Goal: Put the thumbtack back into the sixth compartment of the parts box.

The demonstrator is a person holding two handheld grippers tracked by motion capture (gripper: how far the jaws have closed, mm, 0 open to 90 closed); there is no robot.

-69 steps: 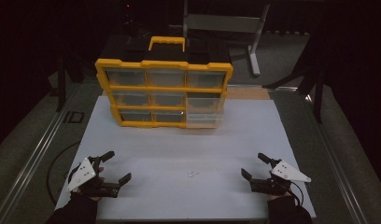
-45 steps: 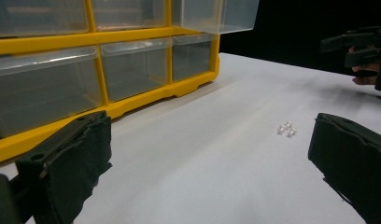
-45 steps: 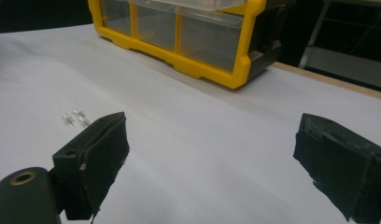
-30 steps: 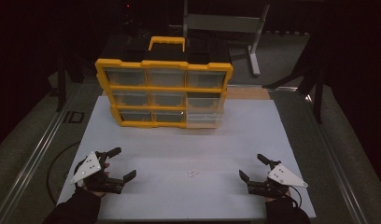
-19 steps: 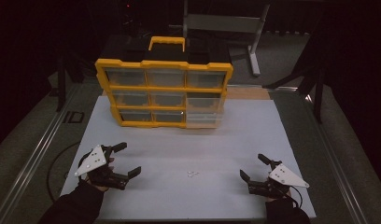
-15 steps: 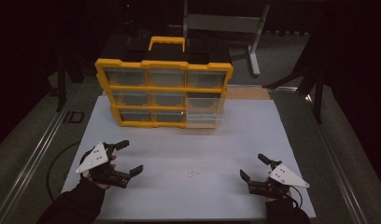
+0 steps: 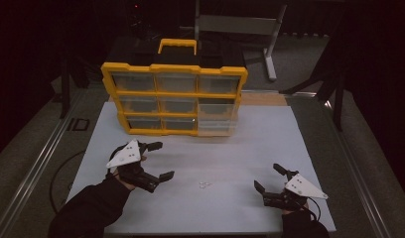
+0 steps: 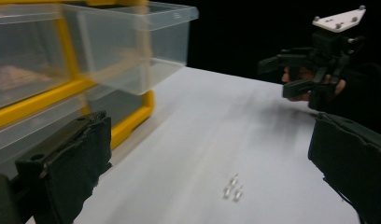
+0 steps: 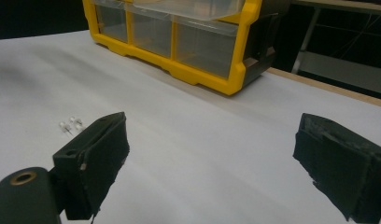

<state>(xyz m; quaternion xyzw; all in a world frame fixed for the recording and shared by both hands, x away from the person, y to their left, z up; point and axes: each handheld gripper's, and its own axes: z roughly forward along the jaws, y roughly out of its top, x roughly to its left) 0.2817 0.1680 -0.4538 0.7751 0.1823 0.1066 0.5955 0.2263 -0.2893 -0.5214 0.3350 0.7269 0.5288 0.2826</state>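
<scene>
Several tiny clear parts [image 7: 205, 185] lie together on the white table top [image 7: 270, 144], between my two grippers. In the left gripper view the clear parts [image 8: 232, 189] sit just ahead between the wide jaws. My left gripper [image 7: 163, 159] is open and empty, a little to the left of them. My right gripper [image 7: 266, 176] is open and empty near the front right; its own view has the clear parts [image 9: 71, 124] beyond the left jaw. The right gripper [image 8: 291, 74] also shows far off in the left gripper view.
A yellow organizer [image 7: 173, 96] with clear drawers and a yellow handle stands at the back of the table. One clear drawer [image 7: 218, 116] at its lower right is pulled out, the same drawer [image 8: 146, 42] seen close in the left gripper view. A metal stand [image 7: 270, 44] is behind.
My left gripper has moved forward and to the right, toward the table's middle and the clear parts, staying open. The right gripper has barely moved.
</scene>
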